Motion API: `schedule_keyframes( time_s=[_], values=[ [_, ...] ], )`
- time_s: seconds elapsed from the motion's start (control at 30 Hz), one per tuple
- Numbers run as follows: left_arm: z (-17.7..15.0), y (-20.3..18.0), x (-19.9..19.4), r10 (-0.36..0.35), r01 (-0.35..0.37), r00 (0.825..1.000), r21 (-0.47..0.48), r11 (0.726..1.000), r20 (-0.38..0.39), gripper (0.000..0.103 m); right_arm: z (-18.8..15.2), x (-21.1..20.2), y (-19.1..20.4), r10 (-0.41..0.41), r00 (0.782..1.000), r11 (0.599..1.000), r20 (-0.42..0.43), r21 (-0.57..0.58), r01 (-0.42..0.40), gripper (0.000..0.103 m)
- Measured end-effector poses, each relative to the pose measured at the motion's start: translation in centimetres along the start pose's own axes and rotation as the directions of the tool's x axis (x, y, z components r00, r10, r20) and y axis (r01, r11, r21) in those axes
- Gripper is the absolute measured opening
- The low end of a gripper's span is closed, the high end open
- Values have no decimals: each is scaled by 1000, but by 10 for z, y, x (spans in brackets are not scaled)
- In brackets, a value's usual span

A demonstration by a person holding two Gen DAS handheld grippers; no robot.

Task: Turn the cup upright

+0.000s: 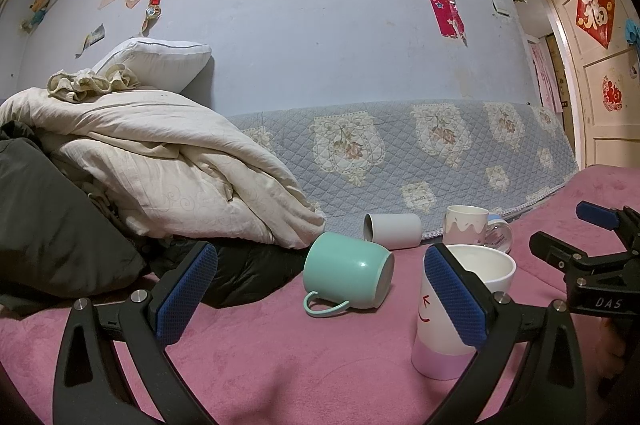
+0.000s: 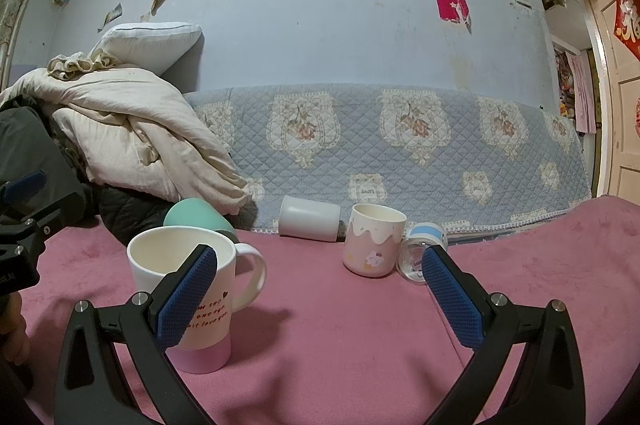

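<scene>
A teal mug (image 1: 346, 273) lies on its side on the pink blanket, handle toward me; in the right wrist view its teal body (image 2: 196, 215) shows behind the white mug. A plain white cup (image 1: 394, 230) (image 2: 310, 218) lies on its side further back. A white-and-pink mug (image 1: 460, 309) (image 2: 188, 289) stands upright. A pink drip-pattern cup (image 1: 466, 225) (image 2: 374, 239) stands upright. A clear glass cup (image 1: 500, 233) (image 2: 420, 253) lies on its side. My left gripper (image 1: 320, 299) is open, with the teal mug ahead between its fingers. My right gripper (image 2: 320, 299) is open and empty.
A heap of cream bedding (image 1: 160, 153) and dark clothing (image 1: 52, 221) lies at the left. A quilted blue cover (image 1: 400, 149) lines the wall behind the cups. The pink blanket (image 1: 280, 357) spreads in front. The right gripper's body (image 1: 592, 265) shows at the right.
</scene>
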State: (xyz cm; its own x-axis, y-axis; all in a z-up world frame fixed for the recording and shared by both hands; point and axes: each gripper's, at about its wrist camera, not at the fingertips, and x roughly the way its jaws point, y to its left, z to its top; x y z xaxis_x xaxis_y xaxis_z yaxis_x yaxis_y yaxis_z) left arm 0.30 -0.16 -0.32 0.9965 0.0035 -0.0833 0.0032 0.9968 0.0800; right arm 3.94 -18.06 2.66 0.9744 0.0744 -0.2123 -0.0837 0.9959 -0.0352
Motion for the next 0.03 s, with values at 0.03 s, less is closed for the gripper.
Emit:
schedule_keyframes(
  time_s=[0.03],
  values=[
    [0, 0, 0, 1, -1, 1000, 0, 1000, 0, 103, 0, 0, 0, 0, 1000, 1000, 0, 0, 0, 103]
  ],
)
